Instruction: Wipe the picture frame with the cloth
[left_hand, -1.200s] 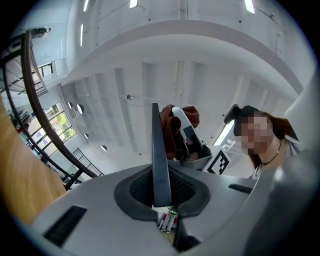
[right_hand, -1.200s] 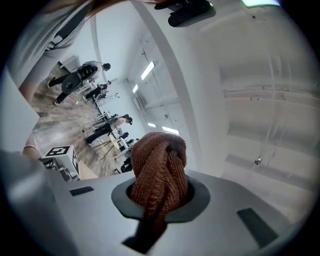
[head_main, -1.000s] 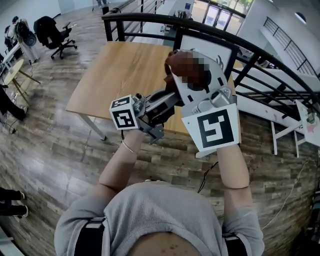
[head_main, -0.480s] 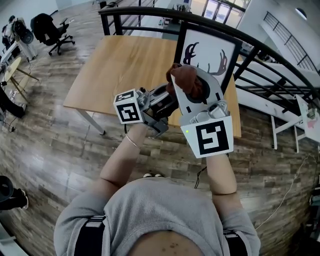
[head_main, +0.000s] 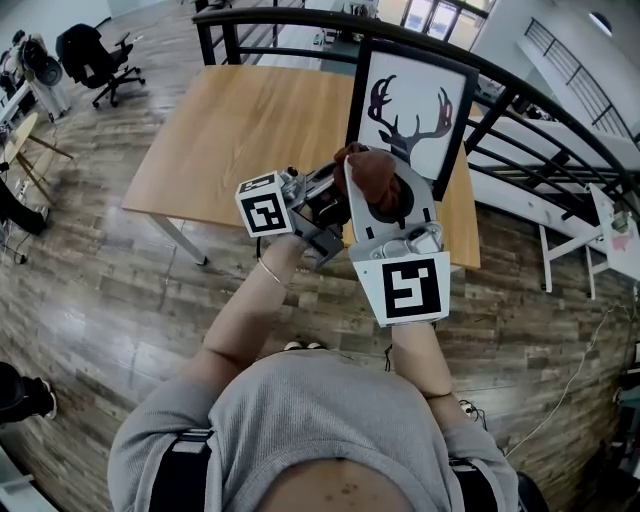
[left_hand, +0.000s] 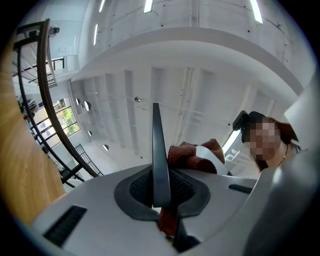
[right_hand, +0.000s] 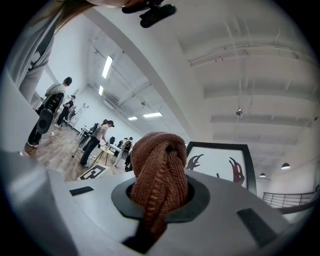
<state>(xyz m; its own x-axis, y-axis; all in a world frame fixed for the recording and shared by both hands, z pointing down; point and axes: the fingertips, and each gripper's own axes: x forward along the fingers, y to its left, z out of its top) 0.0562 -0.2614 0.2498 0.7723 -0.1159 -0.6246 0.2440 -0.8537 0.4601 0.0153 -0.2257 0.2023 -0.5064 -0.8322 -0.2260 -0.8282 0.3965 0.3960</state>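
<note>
The picture frame stands upright, not yet touched. The right gripper clamps the bunched cloth; the left gripper seems to nip its corner. Next, I reckon: press cloth to frame.

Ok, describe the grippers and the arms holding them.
Both are pale grey. The left gripper carries a cube of black-and-white square markers, the right gripper a larger square marker. Short grey sleeves, thin bracelet on the left wrist.

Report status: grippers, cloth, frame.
Right gripper shut on bunched cloth. Left gripper shut, pinching a cloth scrap. Picture frame standing at far edge of table, cloth not on it. Nothing between.
</note>
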